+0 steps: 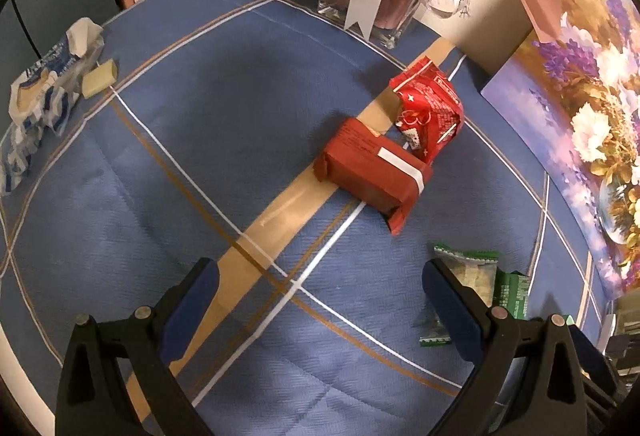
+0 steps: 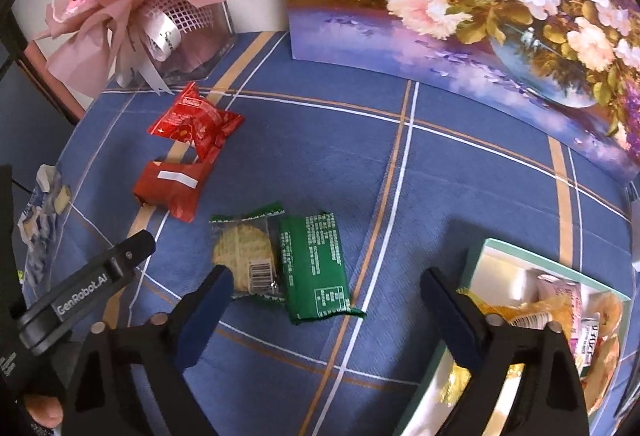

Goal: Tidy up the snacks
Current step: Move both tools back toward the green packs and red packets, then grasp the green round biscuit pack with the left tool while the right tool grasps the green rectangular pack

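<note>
Two red snack packs lie on the blue checked tablecloth: a block-shaped one (image 1: 372,171) (image 2: 170,189) and a crumpled one (image 1: 430,111) (image 2: 198,123) behind it. Two green packs sit nearer: a clear-fronted cracker pack (image 2: 246,252) (image 1: 474,270) and a solid green one (image 2: 316,268) (image 1: 512,294). My left gripper (image 1: 320,300) is open and empty, short of the red block. My right gripper (image 2: 326,310) is open and empty, just above the green packs. A white box (image 2: 500,268) at the right holds several snacks.
A blue-and-white wrapper (image 1: 44,91) and a small beige bar (image 1: 99,79) lie at the far left. A pink bouquet in a glass vase (image 2: 160,27) and a flower painting (image 2: 460,7) stand along the back. The left gripper's body (image 2: 84,288) shows in the right view.
</note>
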